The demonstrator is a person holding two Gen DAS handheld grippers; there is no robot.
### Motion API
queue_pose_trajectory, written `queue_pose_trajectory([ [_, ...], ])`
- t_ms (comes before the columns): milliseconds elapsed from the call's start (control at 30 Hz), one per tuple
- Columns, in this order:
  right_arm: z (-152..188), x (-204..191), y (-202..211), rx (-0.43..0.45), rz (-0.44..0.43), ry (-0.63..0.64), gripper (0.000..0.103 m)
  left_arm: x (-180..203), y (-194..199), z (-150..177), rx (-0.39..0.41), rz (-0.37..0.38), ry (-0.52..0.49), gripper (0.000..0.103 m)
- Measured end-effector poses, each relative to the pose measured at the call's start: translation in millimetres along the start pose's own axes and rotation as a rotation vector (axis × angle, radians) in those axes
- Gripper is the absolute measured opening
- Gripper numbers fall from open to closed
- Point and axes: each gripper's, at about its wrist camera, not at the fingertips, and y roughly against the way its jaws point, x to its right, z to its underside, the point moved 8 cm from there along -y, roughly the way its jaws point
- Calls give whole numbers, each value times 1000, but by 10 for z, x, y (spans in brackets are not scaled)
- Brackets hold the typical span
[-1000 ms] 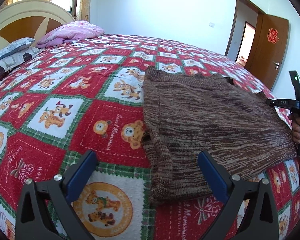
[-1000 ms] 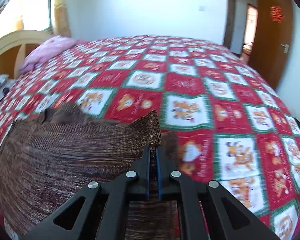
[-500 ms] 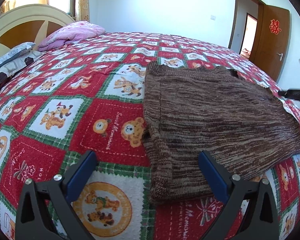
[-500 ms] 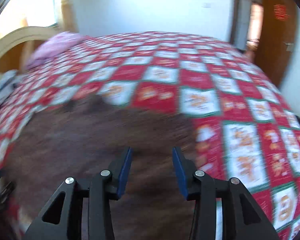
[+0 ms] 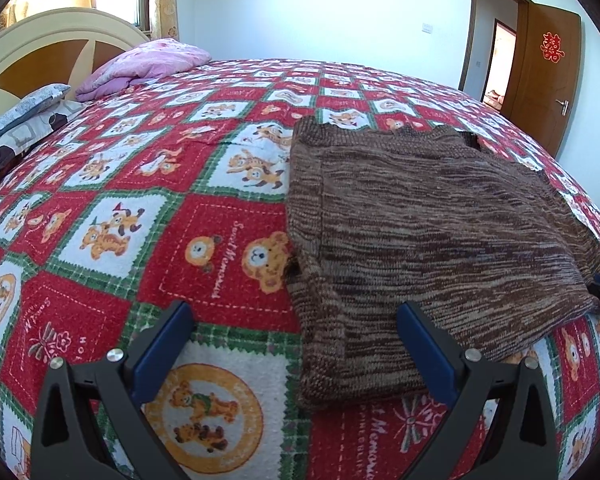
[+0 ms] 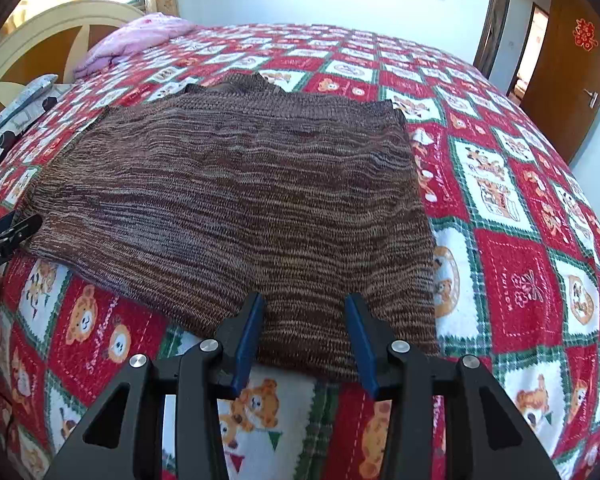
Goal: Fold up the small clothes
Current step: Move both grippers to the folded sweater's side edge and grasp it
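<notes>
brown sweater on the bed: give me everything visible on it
The brown sweater is a chunky knit, streaked dark brown and tan, with ribbed edges. It lies flat on the red bear-print bedspread, folded into a rough rectangle; a folded-in layer shows along one side in the left wrist view. A notch in the far edge looks like the neckline. Nothing grips it: the right gripper and the left gripper hover at its near edge, jaws apart with no fabric pinched.

Red teddy-bear patchwork bedspread (image 5: 148,240), pink pillow (image 5: 148,62), cream headboard (image 5: 40,46), brown door (image 5: 548,80)
</notes>
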Motion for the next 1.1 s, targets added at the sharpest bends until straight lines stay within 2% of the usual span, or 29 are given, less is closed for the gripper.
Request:
queue_pose_trajectory([
  [100, -48, -73, 107, 3, 17, 1, 45, -1, -6, -15, -29, -3, -4, 103],
  [167, -87, -283, 255, 47, -18, 39, 48, -8, 29, -11, -56, -6, -20, 103],
  [267, -117, -760, 424, 111, -65, 167, 50, -90, 125, -16, -49, -5, -32, 103],
  [433, -49, -1524, 462, 156, -129, 351, 50, -404, 158, -110, -54, -18, 5, 103],
  [633, 57, -2151, 427, 206, -119, 523, 50, -719, 155, -331, -26, -38, 53, 103],
  [767, 104, -2426, 389, 238, -104, 596, 50, -774, 74, -459, -12, -29, 69, 103],
  [1100, 20, -2838, 163, 286, -74, 640, 50, -529, -196, -580, -31, 90, 102, 103],
])
